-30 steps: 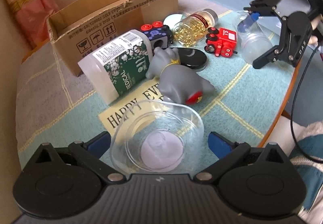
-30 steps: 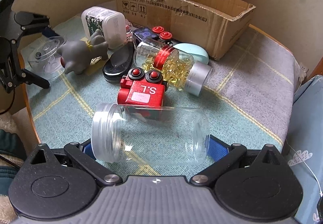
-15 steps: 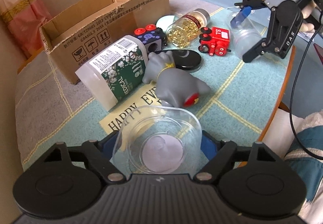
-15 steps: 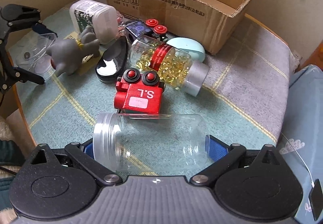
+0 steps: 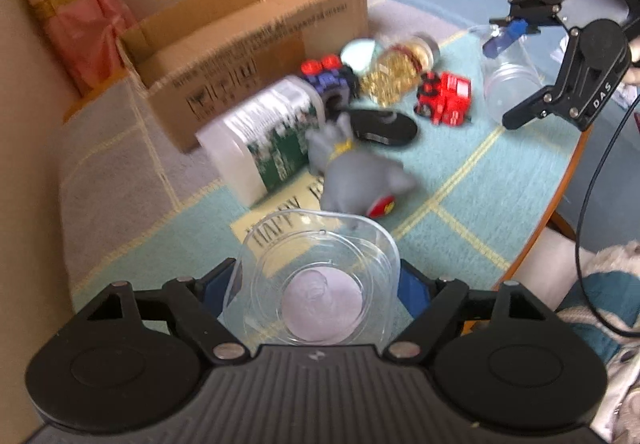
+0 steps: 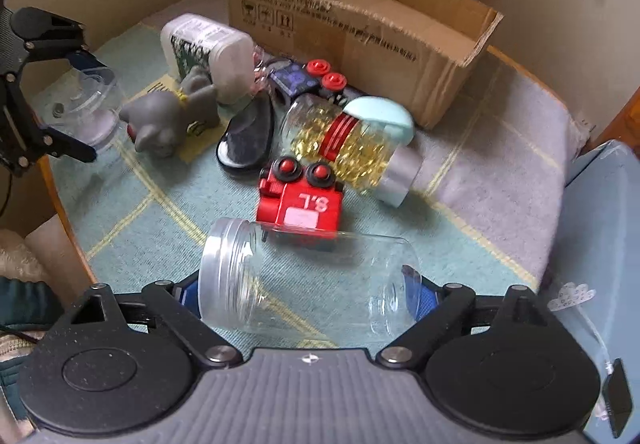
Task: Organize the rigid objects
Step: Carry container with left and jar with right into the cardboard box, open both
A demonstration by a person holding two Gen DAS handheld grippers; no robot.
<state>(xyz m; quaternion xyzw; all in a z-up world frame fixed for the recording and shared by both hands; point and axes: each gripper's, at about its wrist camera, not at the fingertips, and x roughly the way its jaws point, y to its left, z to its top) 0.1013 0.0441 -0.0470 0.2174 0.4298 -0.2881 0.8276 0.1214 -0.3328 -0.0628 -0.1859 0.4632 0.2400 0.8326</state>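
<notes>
Both claws are full. The left claw (image 5: 316, 284) is closed on a clear cup (image 5: 316, 280), low in the middle of the left picture. The right claw (image 6: 308, 288) is closed on a clear jar (image 6: 308, 280) lying sideways, low in the middle of the right picture. Both things look lifted off the table (image 6: 500, 180), though the left picture is blurry, so I can't be sure how high the cup is.

This looks like the carrying step. The box (image 6: 360, 28) sits open at the top of the right picture, and at the upper left of the left picture. I think the cup and jar should go in there. To do that, each claw has to go up and over the box wall, then let go.

A pile of things lies between the claws and the box. The red truck (image 6: 300, 200) is just behind the jar. The pill jar (image 6: 348, 148) lies beside it, with a pale blue thing (image 6: 384, 116) behind. A black case (image 6: 248, 140) lies left of the pill jar. The gray toy (image 6: 168, 116) leans by the white bottle (image 6: 208, 48). A purple toy (image 6: 296, 80) with red knobs sits close to the box.

The claws must stay above the pile, or they may knock something over. The two claws should also not bump each other.
</notes>
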